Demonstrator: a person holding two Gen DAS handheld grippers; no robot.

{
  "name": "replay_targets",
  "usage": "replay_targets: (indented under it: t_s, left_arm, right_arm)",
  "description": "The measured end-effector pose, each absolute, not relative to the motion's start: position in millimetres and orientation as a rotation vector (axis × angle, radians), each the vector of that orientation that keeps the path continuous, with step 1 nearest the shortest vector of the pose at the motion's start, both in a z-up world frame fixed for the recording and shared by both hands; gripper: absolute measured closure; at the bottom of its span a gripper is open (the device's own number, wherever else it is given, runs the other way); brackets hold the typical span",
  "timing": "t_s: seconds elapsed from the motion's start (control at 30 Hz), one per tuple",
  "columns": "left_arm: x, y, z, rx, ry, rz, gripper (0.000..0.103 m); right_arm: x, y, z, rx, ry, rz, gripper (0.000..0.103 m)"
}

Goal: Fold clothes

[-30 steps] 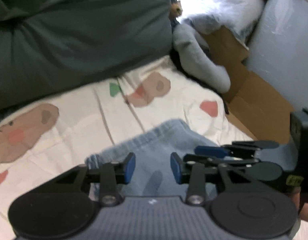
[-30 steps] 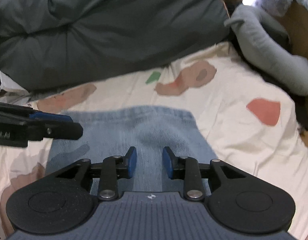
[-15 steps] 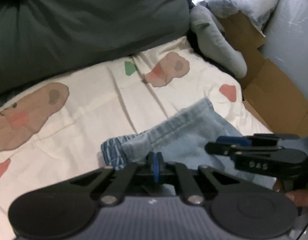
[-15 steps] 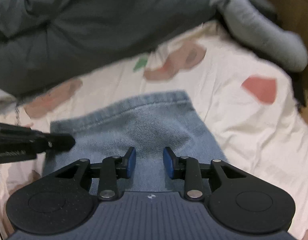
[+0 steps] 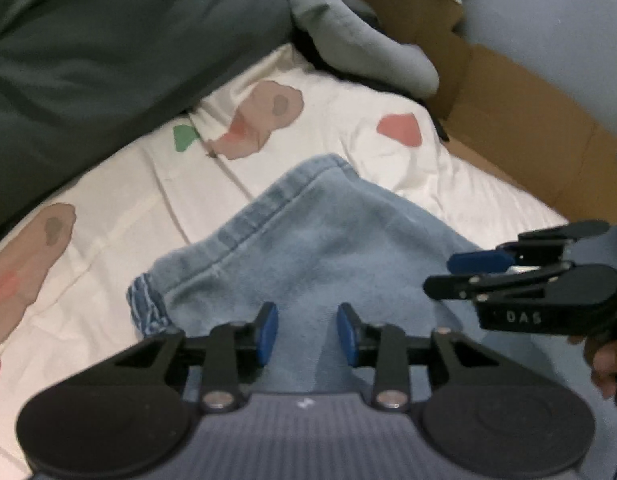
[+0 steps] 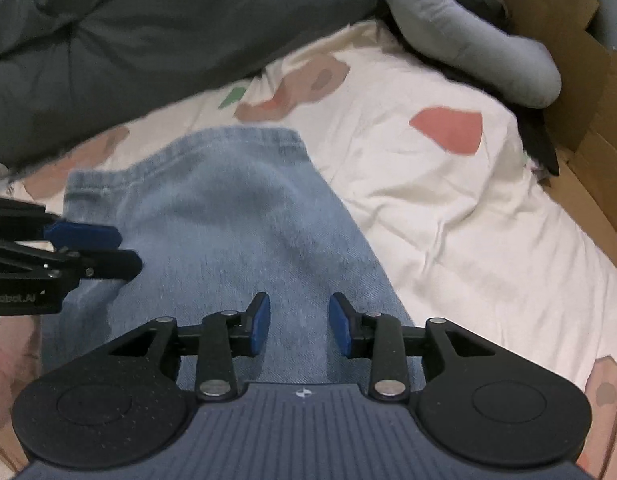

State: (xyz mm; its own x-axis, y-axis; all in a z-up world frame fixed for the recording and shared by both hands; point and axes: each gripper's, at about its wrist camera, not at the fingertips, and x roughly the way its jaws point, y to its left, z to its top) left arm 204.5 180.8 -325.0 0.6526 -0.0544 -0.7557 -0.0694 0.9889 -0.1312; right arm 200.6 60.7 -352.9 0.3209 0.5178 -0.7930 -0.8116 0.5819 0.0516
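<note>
Light blue jeans (image 5: 316,240) lie folded on the patterned sheet, hem edge pointing away from me. My left gripper (image 5: 307,332) hovers over their near part, jaws opening, with only flat denim showing below the gap and nothing pinched. In the right wrist view the jeans (image 6: 228,220) fill the middle. My right gripper (image 6: 299,324) stands over them, jaws also opening and holding nothing. Each gripper appears side-on in the other's view: the right gripper (image 5: 480,272) at the right, the left gripper (image 6: 92,252) at the left.
A dark green duvet (image 6: 148,32) is bunched along the far side. A grey plush cushion (image 6: 468,36) and a cardboard box (image 5: 520,120) bound the bed's right side. The white sheet (image 6: 448,208) with pink and green shapes lies bare right of the jeans. A hand (image 5: 600,364) grips the right tool.
The left jaws, open a second ago, were shut half a second ago and have reopened. Both grippers have come lower and closer to the denim. The right jaws stand slightly wider.
</note>
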Motion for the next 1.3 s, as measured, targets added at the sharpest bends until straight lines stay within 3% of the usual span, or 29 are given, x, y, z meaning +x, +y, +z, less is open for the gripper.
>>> replay_targets:
  t_s: [0.17,0.33,0.5,0.73,1.07,1.3]
  left_arm:
    - [206,186,-320,-0.144,0.897,0.011,0.072]
    - [198,192,-308,-0.179,0.915,0.057,0.069]
    - [190,188,-297,-0.154,0.939,0.073,0.060]
    - [178,184,-277,-0.160,0.934,0.083,0.058]
    - [168,166,-254,-0.157,0.932,0.048,0.054]
    - [158,140,-253,-0.178,0.929,-0.010,0.052]
  right_arm:
    - [204,62,-349,-0.466,0.960,0.933,0.055]
    - [203,34,-329,-0.389,1.026,0.989,0.055]
    - [180,-3,-307,-0.460,1.005,0.983,0.055]
    - [144,-62,-275,-0.506,0.939,0.998,0.054]
    - [134,-129,-252,-0.319,0.884,0.888,0.052]
    - [120,-180,-263,-0.265,0.854,0.816,0.052]
